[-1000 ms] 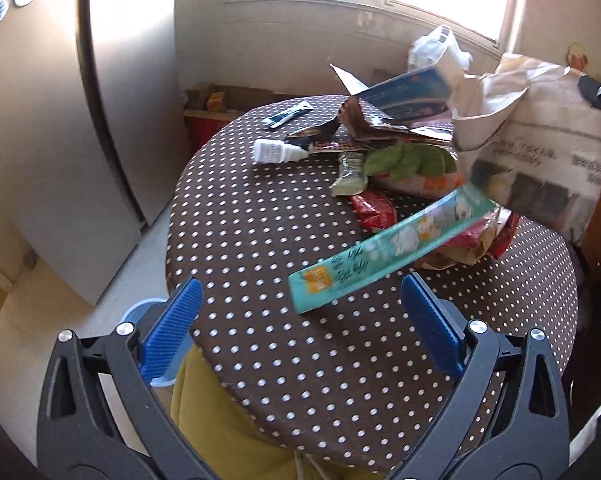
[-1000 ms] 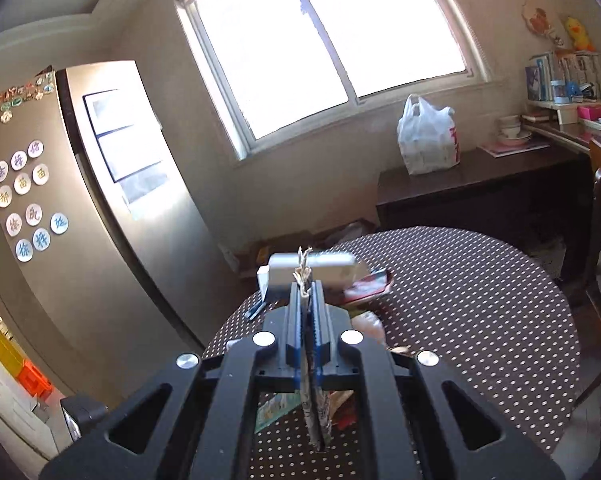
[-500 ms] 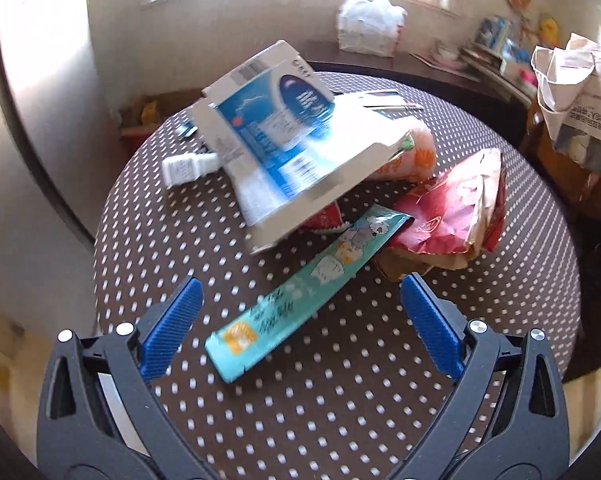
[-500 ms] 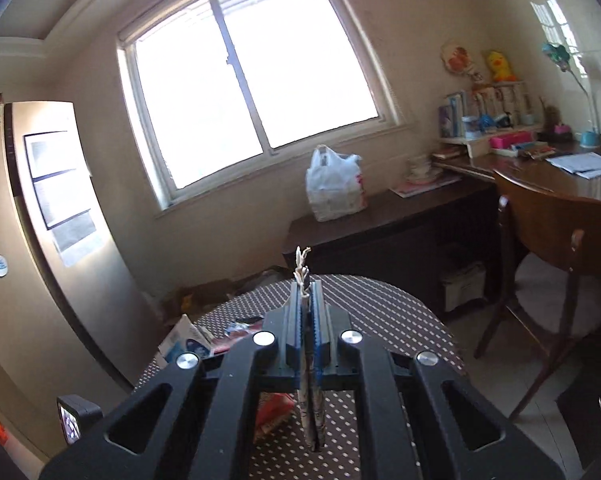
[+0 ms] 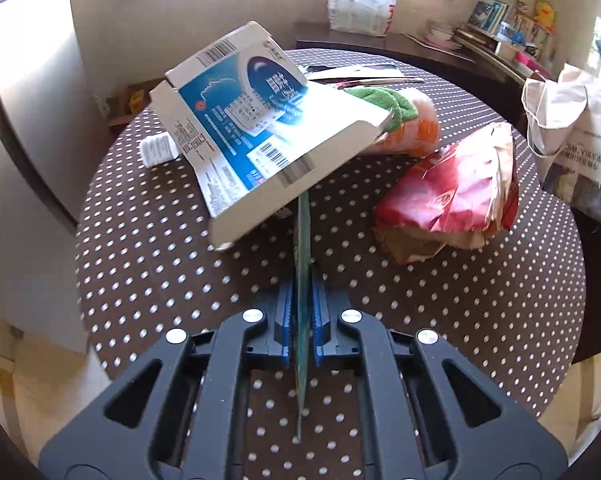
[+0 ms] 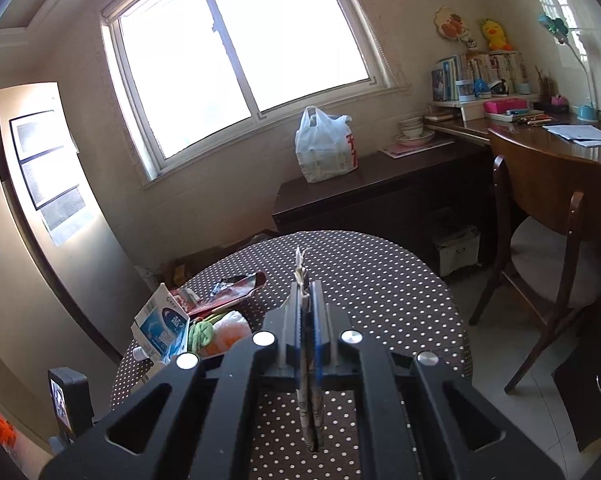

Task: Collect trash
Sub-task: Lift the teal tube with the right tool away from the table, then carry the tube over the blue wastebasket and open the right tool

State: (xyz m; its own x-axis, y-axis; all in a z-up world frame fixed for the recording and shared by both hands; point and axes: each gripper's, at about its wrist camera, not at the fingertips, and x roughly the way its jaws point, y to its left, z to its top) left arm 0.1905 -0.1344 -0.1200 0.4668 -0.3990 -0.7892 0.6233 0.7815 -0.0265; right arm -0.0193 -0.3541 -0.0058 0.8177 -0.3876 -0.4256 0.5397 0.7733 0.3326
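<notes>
My left gripper (image 5: 301, 280) is shut on a long teal snack wrapper (image 5: 301, 248), held edge-on above the polka-dot table (image 5: 148, 264). A blue and white carton (image 5: 256, 128) lies tilted just beyond it, with a red and brown paper bag (image 5: 448, 204), an orange and green snack bag (image 5: 412, 124) and a small white bottle (image 5: 156, 150) around. My right gripper (image 6: 307, 300) is shut on the rim of a newspaper trash bag (image 6: 309, 408), which shows at the right edge of the left wrist view (image 5: 580, 136). The carton (image 6: 162, 330) also shows in the right wrist view.
A wooden chair (image 6: 552, 216) stands right of the table. A dark sideboard (image 6: 380, 200) with a white plastic bag (image 6: 326, 146) is under the window. A fridge (image 6: 32, 208) stands to the left. More flat wrappers (image 6: 232, 288) lie at the table's far side.
My left gripper has come down and shut on the teal wrapper, which now stands edge-on between the jaws. My right gripper, still holding the bag, has swung its view rightward.
</notes>
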